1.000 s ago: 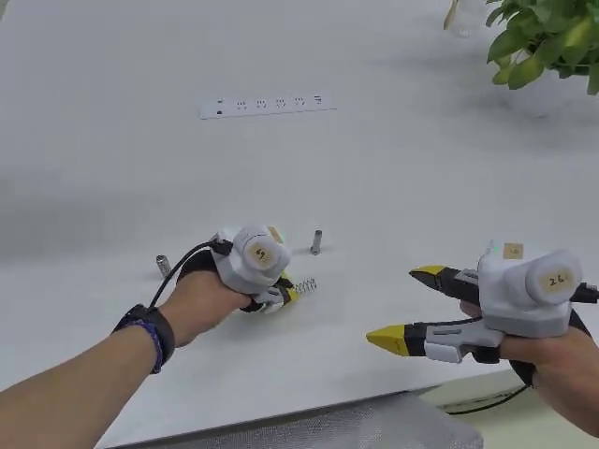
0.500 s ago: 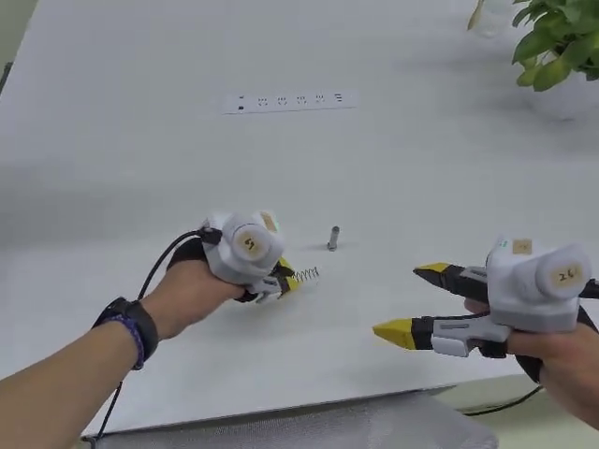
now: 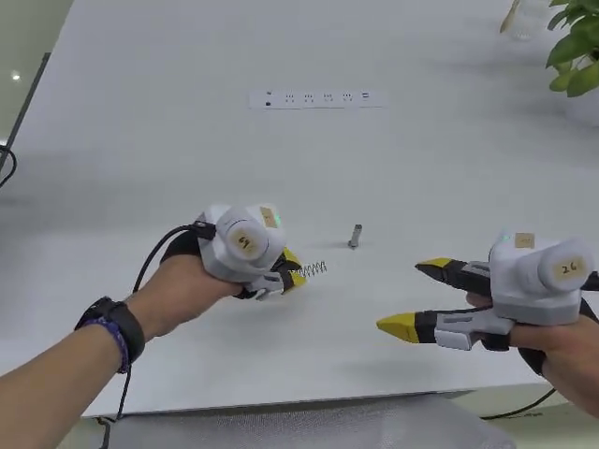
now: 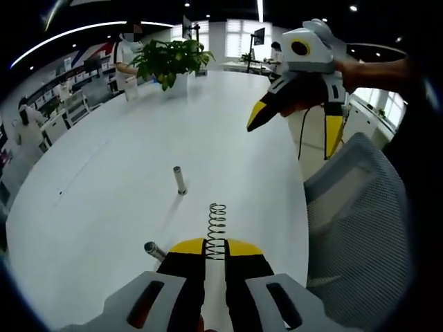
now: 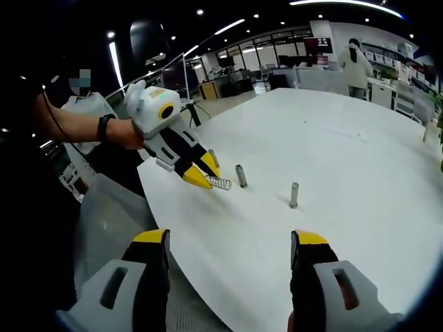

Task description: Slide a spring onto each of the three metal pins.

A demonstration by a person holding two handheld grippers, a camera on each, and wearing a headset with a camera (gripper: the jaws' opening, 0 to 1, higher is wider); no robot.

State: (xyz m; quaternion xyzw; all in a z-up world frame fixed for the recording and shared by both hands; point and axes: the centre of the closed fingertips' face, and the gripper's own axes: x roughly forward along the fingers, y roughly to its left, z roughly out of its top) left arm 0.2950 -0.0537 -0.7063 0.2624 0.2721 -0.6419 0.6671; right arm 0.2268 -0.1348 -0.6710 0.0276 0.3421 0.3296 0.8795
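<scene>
The yellow-tipped left gripper [image 3: 290,278] [image 4: 216,252] was clenched on one end of a small coiled wire spring [image 3: 314,270] [image 4: 217,228] [image 5: 220,182], which stuck out past its tips. The spring's free end pointed towards a short upright metal pin [image 3: 356,236] [image 4: 180,180] [image 5: 294,195], near it but not touching. A second metal pin [image 4: 154,250] [image 5: 241,176] stood farther from that pin, just beside the left gripper's jaws. The yellow-tipped right gripper [image 3: 407,297] [image 5: 230,239] hung well apart from the upright pin, spread wide and holding nothing. A long white power strip [image 3: 318,98] lay well beyond the pin on the white table [image 3: 140,140].

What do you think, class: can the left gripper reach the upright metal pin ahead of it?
Probably yes. The left gripper, shut on the small coiled metal spring, faces the upright grey metal pin across bare white table; the open right gripper hangs well aside.
</scene>
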